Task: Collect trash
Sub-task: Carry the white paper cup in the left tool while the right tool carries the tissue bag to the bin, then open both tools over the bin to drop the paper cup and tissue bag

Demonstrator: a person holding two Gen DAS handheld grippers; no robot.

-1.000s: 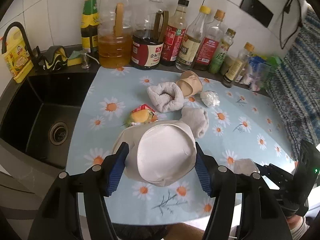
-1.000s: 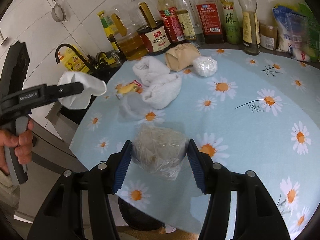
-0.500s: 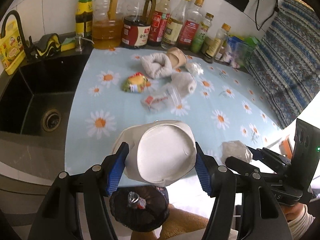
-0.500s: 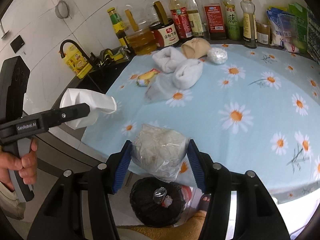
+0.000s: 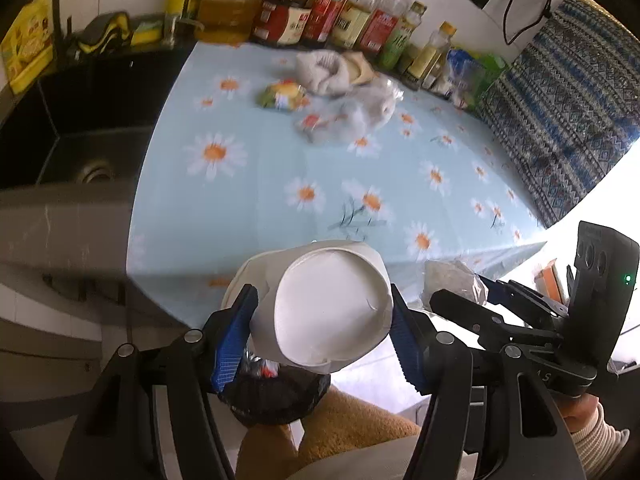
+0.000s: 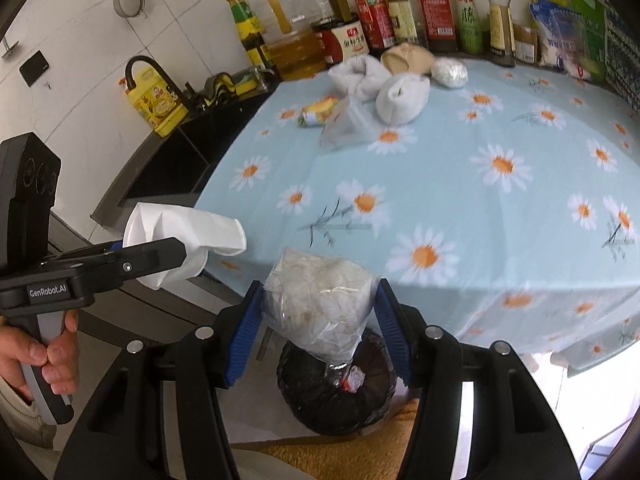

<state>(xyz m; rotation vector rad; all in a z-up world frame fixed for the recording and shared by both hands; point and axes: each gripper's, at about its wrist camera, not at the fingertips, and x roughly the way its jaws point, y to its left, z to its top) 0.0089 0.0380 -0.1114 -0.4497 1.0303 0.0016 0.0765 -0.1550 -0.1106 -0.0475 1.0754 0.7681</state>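
Observation:
My left gripper (image 5: 322, 328) is shut on a crushed white paper cup (image 5: 332, 312), bottom toward the camera, held past the table's front edge. Beside it, my right gripper (image 6: 320, 316) is shut on a clear plastic bag of white scraps (image 6: 320, 300). A black-lined trash bin (image 6: 340, 392) stands on the floor right below both; in the left wrist view the bin (image 5: 276, 396) shows under the cup. From the right wrist view, the left gripper (image 6: 132, 256) and its cup (image 6: 188, 236) are at the left.
On the daisy tablecloth (image 6: 460, 184) lie white socks (image 6: 400, 96), a clear bag (image 6: 348, 128), a yellow wrapper (image 6: 320, 114), a brown paper cup (image 6: 408, 58) and a foil ball (image 6: 450, 72). Bottles (image 6: 368, 24) line the back wall. A black sink (image 5: 76, 140) lies to the left.
Both grippers drew back from above the table to beyond its front edge, still gripping the cup and the bag. The trash bin came into view beneath them.

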